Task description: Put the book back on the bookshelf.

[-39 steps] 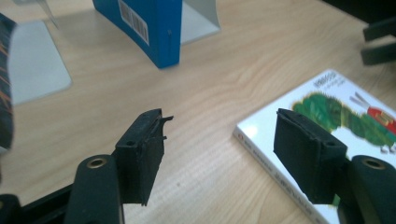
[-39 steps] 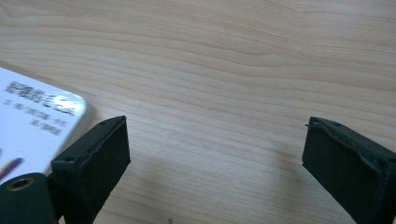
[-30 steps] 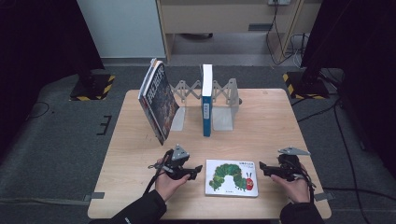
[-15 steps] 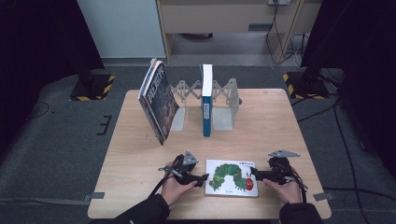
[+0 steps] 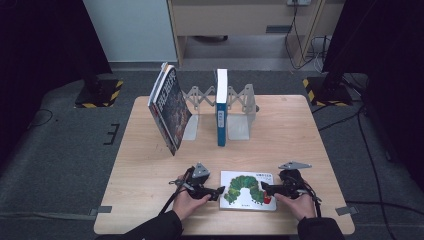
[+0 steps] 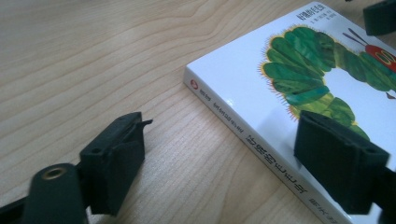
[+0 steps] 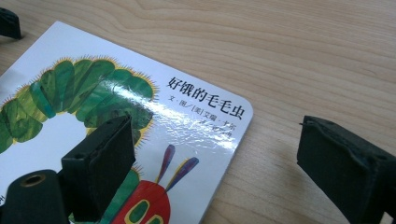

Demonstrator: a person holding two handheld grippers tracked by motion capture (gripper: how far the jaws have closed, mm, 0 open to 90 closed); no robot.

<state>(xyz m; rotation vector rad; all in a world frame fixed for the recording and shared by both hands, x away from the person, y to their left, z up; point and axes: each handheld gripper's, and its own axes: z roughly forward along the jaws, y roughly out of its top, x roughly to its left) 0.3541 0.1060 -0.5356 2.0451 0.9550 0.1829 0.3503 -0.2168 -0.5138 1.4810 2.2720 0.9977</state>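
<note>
Here we are at the table (image 5: 150,200), and the caterpillar book (image 5: 248,190) lies flat, cover up, near the front edge, right between the two hands. The left gripper (image 5: 218,192) sits at the book's left edge, low over the wood; its jaws have just been opening and stand wide. In the left gripper view the gripper (image 6: 219,154) straddles the spine side of the book (image 6: 299,79), one jaw over bare wood, the other over the white cover beside the green body, and the pads press on nothing. Over to the right gripper (image 5: 265,188), at the book's right edge, near the caterpillar's red head. Its jaws have just been closing a touch, yet they are wide too. In the right gripper view the gripper (image 7: 210,163) spans the book's rounded corner (image 7: 187,121): one jaw above the cover by the red head, the other out over the table, no pinch on the book. Farther back, the folding rack (image 5: 240,102) holds a blue book (image 5: 221,107) upright, and a dark book (image 5: 170,107) leans at its left end, well apart from the grippers
</note>
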